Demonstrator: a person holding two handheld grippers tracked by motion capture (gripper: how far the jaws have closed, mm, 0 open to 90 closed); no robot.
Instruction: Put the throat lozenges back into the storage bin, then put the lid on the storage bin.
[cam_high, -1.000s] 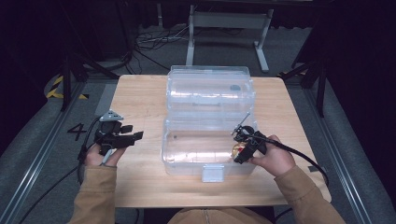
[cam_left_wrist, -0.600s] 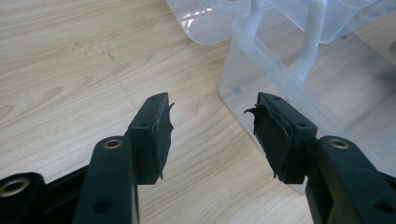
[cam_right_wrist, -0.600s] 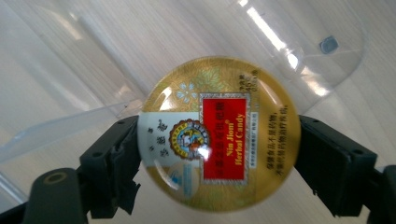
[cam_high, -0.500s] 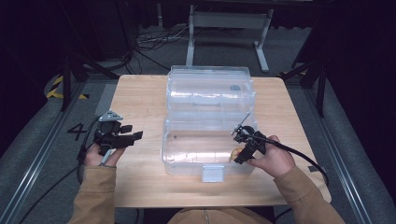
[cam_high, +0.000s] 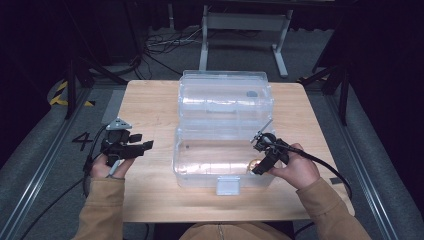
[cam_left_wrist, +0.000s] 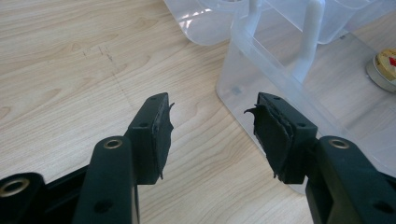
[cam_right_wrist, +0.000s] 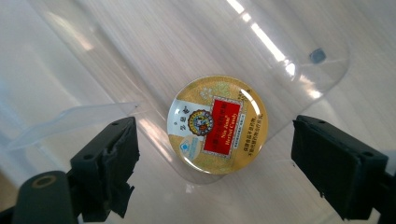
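Note:
A clear plastic box stands open in the middle of the wooden table, its lid laid back behind it. A round gold tin with a red label lies flat on the box floor near the right end. My right gripper hovers just above the tin, open, jaws to either side without touching it; the high view shows it over the box's right end. My left gripper is open over bare table left of the box, and its jaws point at the box's near corner.
The box has a white latch on its front wall, near the table's front edge. Bare wood lies to the left of the box and along the right. Cables trail from both grippers off the table sides.
The right gripper has shifted slightly down and toward the box's front right corner. The left gripper has stayed in place.

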